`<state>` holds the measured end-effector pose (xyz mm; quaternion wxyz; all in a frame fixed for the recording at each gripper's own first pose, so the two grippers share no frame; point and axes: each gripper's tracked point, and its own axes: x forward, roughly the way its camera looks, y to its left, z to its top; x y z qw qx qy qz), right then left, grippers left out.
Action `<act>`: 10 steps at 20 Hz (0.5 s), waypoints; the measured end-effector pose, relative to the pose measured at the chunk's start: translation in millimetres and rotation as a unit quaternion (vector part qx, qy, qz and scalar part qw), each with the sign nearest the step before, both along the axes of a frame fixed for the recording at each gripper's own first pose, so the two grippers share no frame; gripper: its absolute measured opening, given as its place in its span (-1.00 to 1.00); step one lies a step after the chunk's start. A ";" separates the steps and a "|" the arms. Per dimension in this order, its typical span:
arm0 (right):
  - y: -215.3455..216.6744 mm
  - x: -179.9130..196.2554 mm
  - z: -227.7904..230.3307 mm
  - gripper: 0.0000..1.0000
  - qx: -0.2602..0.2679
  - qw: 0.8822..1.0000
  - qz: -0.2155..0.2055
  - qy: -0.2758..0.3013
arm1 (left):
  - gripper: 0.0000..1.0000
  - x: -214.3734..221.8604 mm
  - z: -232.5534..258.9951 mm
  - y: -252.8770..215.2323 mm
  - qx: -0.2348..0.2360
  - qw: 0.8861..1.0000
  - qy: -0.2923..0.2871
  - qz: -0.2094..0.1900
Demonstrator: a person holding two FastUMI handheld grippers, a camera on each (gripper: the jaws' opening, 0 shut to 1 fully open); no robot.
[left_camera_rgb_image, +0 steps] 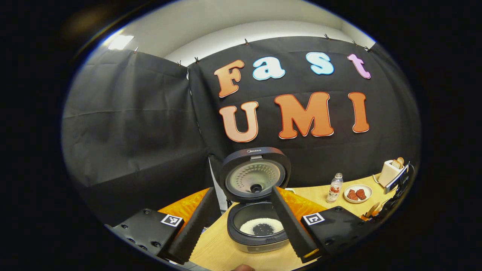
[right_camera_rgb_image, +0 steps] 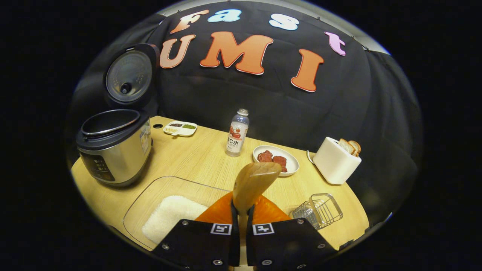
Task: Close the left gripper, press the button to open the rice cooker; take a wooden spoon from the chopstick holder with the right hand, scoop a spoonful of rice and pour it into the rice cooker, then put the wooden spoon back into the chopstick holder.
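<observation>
the spoon (right_camera_rgb_image: 253,184) is clamped upright in the right gripper (right_camera_rgb_image: 241,214), near the rice tray (right_camera_rgb_image: 150,199). the left gripper (left_camera_rgb_image: 241,222) is held spread before the open cooker (left_camera_rgb_image: 256,222).

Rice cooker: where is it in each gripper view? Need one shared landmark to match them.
Left gripper view: rice cooker sits low centre between the left gripper's open fingers, lid up, rice in the pot.
Right gripper view: the cooker stands at the far left of the table, lid raised.
Shared landmark: the bottle beside the plate of red pieces.
</observation>
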<state>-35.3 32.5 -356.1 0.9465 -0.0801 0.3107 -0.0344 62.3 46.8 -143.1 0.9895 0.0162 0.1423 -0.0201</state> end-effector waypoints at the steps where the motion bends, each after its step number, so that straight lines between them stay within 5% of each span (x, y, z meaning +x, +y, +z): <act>1: 8.7 0.9 2.1 -0.87 0.009 1.000 -0.001 -0.003 | 1.00 0.1 -1.7 1.0 0.002 1.000 0.002 -0.001; 6: 42.9 -0.3 0.9 -0.88 0.068 0.997 -0.006 0.017 | 0.94 0.7 -6.6 8.8 0.003 1.000 0.008 0.000; 10: 32.3 3.1 -5.5 -0.88 0.148 0.985 -0.077 0.050 | 1.00 1.4 -10.9 21.2 0.003 1.000 0.012 0.005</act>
